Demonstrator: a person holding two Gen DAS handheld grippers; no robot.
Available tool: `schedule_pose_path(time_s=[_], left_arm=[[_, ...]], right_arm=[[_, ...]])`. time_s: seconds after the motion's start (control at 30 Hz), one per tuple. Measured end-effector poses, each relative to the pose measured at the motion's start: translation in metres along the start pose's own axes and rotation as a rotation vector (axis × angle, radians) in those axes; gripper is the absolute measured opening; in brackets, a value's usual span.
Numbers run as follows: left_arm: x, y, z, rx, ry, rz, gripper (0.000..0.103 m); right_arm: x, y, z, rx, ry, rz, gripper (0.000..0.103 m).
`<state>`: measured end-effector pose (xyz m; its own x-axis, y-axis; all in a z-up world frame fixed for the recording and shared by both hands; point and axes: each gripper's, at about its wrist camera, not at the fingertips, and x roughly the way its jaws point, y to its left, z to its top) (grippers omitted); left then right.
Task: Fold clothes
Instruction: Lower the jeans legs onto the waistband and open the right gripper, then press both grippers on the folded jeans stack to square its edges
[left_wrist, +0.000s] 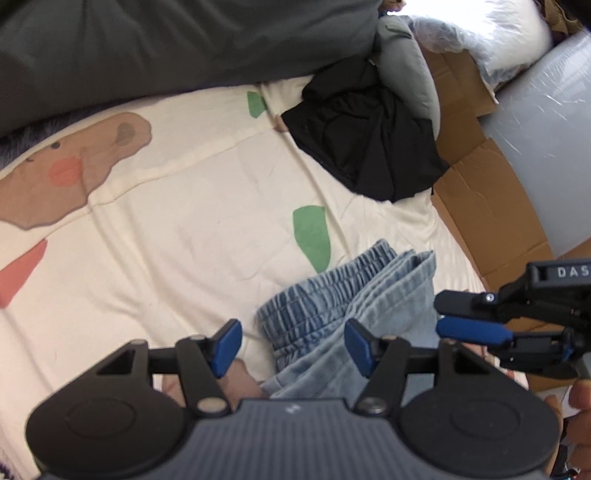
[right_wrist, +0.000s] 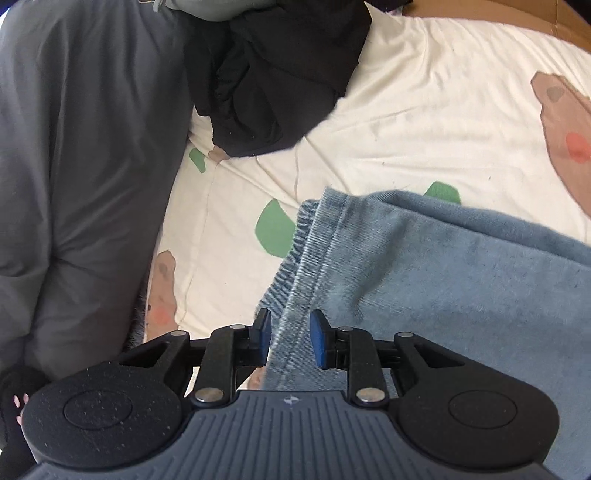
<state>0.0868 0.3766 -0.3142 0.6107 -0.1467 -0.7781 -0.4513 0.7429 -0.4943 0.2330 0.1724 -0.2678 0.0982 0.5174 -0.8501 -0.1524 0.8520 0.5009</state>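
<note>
Cartoon-print bedsheet (left_wrist: 177, 236) carries folded jeans (left_wrist: 354, 295) at five o'clock; left gripper (left_wrist: 293, 345) spread above the waistband, right gripper (right_wrist: 290, 338) slightly parted astride the denim edge, likely letting go.

Faded denim jeans (left_wrist: 354, 295) with a ribbed elastic waistband lie on a matt cotton sheet (left_wrist: 184, 229); beyond the jeans, soft black cloth (left_wrist: 369, 140) and brown cardboard (left_wrist: 480, 206).
</note>
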Motion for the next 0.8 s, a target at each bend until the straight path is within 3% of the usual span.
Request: schedule_pose_path(time_s=[0.17, 0.6, 0.8], left_arm=[[0.003, -0.001, -0.011, 0.008, 0.026, -0.011, 0.066], [0.016, 0.018, -0.042, -0.081, 0.06, -0.09, 0.073], [0.02, 0.026, -0.048, -0.132, 0.038, -0.136, 0.073]], right_arm=[[-0.002, -0.008, 0.006, -0.121, -0.029, -0.03, 0.025], [0.013, -0.011, 0.033, -0.679, -0.052, -0.143, 0.039], [0.02, -0.005, 0.053, -0.852, -0.013, -0.079, 0.041]])
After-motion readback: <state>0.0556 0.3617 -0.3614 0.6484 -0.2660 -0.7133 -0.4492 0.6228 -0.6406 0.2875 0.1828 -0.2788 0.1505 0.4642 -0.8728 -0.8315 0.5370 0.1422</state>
